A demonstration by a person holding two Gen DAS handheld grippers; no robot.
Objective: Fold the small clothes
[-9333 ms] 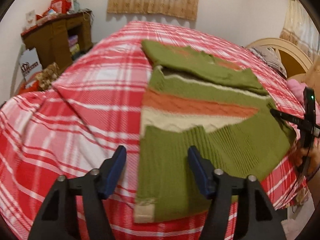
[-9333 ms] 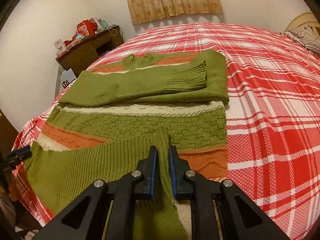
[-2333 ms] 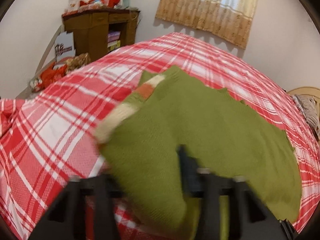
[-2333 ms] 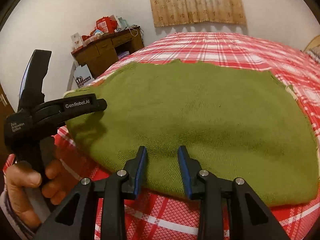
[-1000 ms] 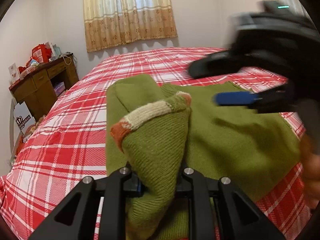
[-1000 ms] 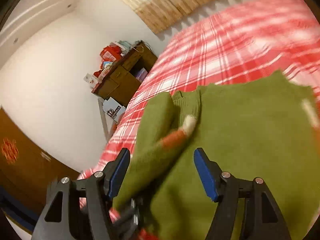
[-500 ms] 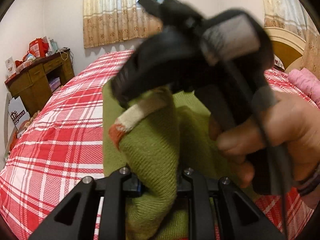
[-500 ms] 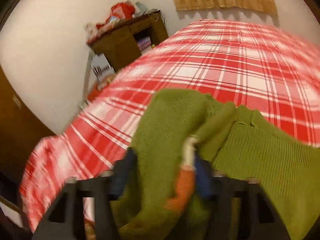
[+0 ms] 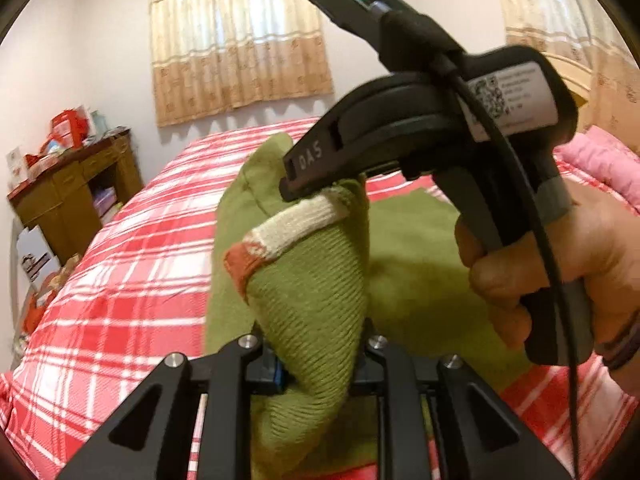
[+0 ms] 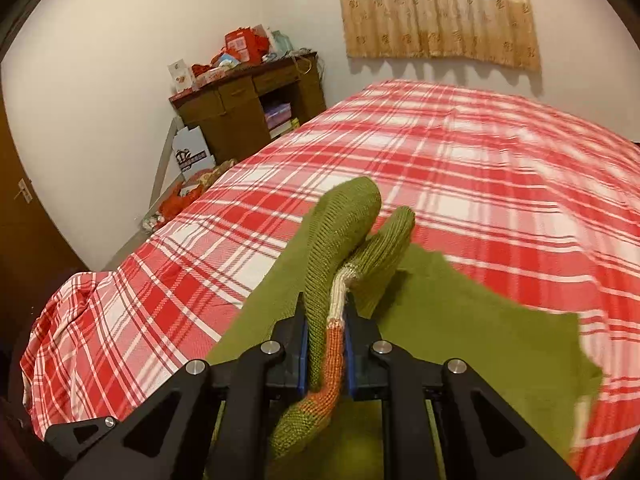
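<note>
The green knitted sweater with cream and orange stripes, already folded small, is bunched at lower centre above the red plaid bedspread. It is clamped by the left gripper, while the right gripper has just been closing and is pinched on its striped edge. A last fold or laying flat is judged to remain.
</note>
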